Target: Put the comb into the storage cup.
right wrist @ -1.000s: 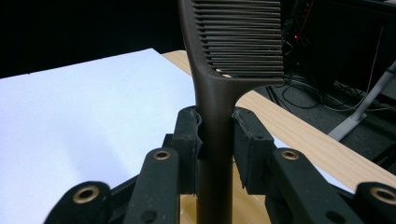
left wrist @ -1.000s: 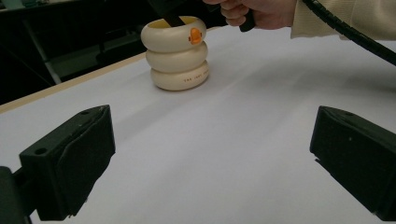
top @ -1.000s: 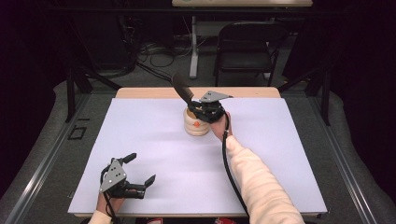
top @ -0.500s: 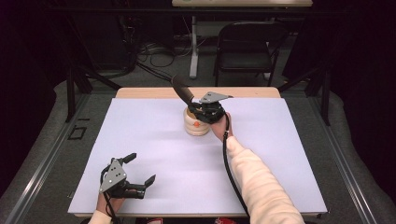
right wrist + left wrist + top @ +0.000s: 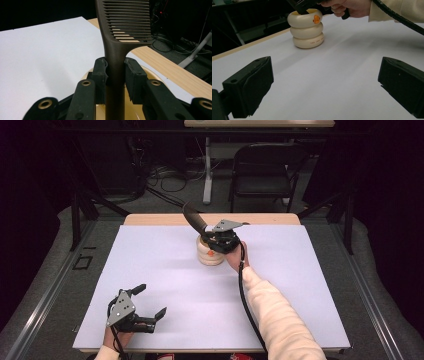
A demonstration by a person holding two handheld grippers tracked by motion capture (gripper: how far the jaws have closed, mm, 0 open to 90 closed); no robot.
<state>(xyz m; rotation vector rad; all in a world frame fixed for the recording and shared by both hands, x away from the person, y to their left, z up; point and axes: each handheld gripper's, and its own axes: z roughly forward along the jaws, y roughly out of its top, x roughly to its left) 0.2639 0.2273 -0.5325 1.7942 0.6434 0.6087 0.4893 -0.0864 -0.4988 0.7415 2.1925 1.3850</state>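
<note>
Even overhead light falls on the white table sheet [image 5: 165, 285], which reads bright with a faint lilac cast, while the room behind is nearly black. Shadows are soft and pale. The left gripper view is crisp farther off (its own jaws slightly soft); the right gripper view blurs its nearest parts.

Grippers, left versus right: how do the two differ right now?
The right gripper is shut on the dark comb by its handle; the left gripper is open with nothing between its jaws. The right gripper is held over the cream ringed holder near the far edge of the white mat; the left gripper sits low at the near left corner. Both are black, hand-held and trail a cable.
</note>
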